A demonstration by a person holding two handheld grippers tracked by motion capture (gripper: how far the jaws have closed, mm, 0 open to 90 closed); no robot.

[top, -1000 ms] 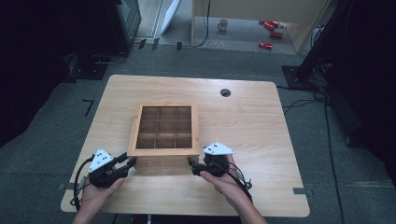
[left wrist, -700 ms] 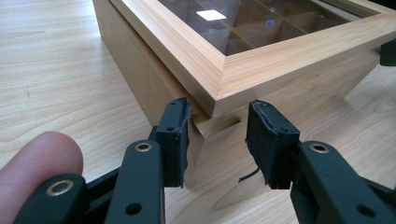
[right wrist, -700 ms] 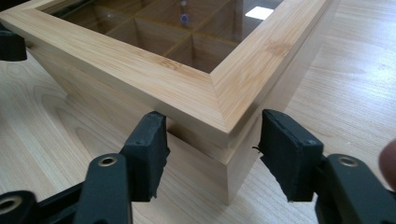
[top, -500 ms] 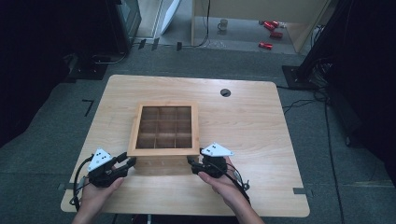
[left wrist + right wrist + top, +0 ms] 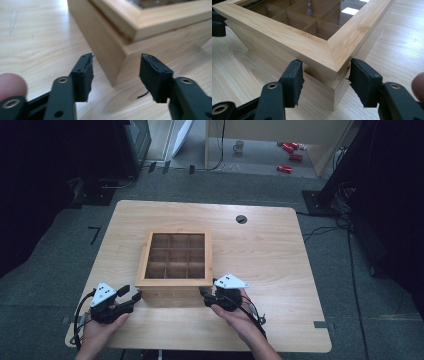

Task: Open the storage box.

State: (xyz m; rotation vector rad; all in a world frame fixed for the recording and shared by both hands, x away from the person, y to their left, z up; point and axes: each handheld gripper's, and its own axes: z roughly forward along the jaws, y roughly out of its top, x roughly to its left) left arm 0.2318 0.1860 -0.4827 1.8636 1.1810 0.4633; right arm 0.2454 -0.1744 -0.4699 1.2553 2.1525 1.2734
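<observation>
The right claw (image 5: 324, 82) grips the near right corner of the compartmented wooden box (image 5: 175, 262), the left claw (image 5: 116, 76), just opening, straddling the near left corner untouched, apparently to shift it on the worktop (image 5: 280, 260).

You've got a light wooden box (image 5: 317, 52), smooth bamboo-like grain, satin finish, its lid (image 5: 312, 17) panelled in glossy, reflective glass or clear plastic. Your table (image 5: 260, 255) is pale matt wood-grain, smooth. Your left gripper (image 5: 115, 75) and right gripper (image 5: 324, 82): matt black plastic, rough-edged rubbery pads (image 5: 152, 72), brass-coloured metal rivets (image 5: 272, 86).
</observation>
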